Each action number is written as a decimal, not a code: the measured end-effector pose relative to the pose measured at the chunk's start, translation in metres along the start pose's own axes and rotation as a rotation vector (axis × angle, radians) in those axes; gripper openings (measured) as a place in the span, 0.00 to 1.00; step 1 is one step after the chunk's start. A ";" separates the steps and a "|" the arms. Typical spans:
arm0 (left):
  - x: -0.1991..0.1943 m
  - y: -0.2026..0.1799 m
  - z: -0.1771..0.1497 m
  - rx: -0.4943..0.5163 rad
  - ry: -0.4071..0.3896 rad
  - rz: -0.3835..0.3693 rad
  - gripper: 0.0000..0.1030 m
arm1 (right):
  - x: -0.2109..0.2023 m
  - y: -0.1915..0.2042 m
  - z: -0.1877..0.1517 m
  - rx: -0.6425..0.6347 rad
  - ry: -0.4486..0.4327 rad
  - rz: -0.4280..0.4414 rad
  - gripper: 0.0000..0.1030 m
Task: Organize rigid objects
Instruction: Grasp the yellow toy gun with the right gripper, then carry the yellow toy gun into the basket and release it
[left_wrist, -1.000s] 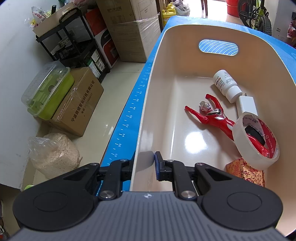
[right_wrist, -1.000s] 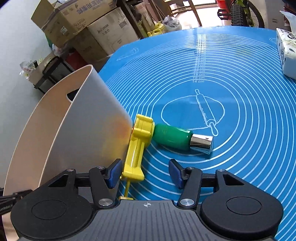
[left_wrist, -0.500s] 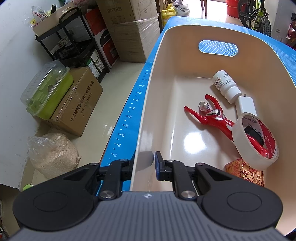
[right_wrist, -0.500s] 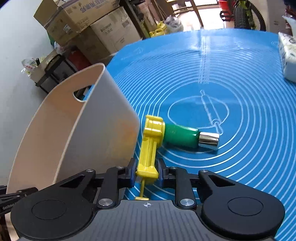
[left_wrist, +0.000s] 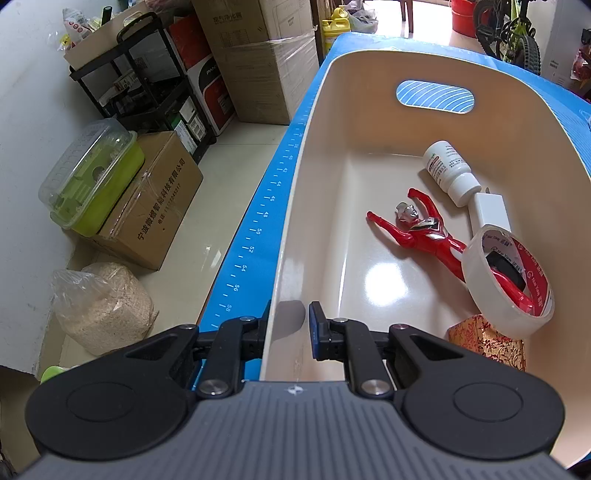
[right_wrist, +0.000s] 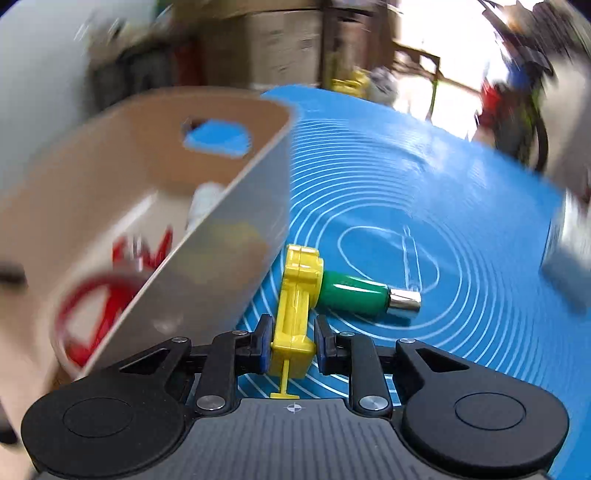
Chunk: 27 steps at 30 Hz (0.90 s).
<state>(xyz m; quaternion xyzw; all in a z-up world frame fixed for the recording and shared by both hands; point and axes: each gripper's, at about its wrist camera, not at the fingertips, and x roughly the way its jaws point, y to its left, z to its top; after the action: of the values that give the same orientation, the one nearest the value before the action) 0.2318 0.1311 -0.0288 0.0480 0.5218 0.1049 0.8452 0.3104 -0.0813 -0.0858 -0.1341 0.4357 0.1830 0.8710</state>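
1. Blue desk mat (right_wrist: 461, 206) carries everything; ahead of the right hand-held gripper (right_wrist: 291, 345), its jaws just closed on the yellow-green toy (right_wrist: 295, 295).
2. Left hand-held gripper (left_wrist: 286, 328) pinches the bin (left_wrist: 295, 206) wall.
3. Red figure (left_wrist: 417, 230), bottle (left_wrist: 448, 170) and tape roll (left_wrist: 476, 269) lie inside already; the toy remains, bin wall close alongside.

A lived-in home room doubling as storage: taped cardboard boxes (left_wrist: 266, 62) stacked on a glossy tiled floor (left_wrist: 207, 221), a black metal shelf rack (left_wrist: 147, 92) crammed with packets against a white wall, a lidded green plastic container (left_wrist: 92, 177), a clear sack of grain (left_wrist: 103, 306), and a child's bicycle (left_wrist: 513, 29) beyond the table's far edge
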 end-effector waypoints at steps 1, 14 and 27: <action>0.000 0.000 0.000 0.001 0.001 0.002 0.18 | 0.002 0.004 0.000 -0.022 0.008 -0.018 0.32; 0.000 0.001 0.000 0.002 0.002 0.006 0.18 | 0.023 -0.024 -0.001 0.155 -0.004 0.030 0.32; 0.001 0.002 -0.001 -0.010 0.000 -0.011 0.18 | 0.005 -0.039 -0.002 0.303 0.014 0.092 0.32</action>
<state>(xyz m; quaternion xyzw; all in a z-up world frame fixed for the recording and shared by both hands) 0.2313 0.1332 -0.0292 0.0407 0.5216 0.1030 0.8459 0.3289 -0.1157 -0.0880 0.0177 0.4701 0.1537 0.8689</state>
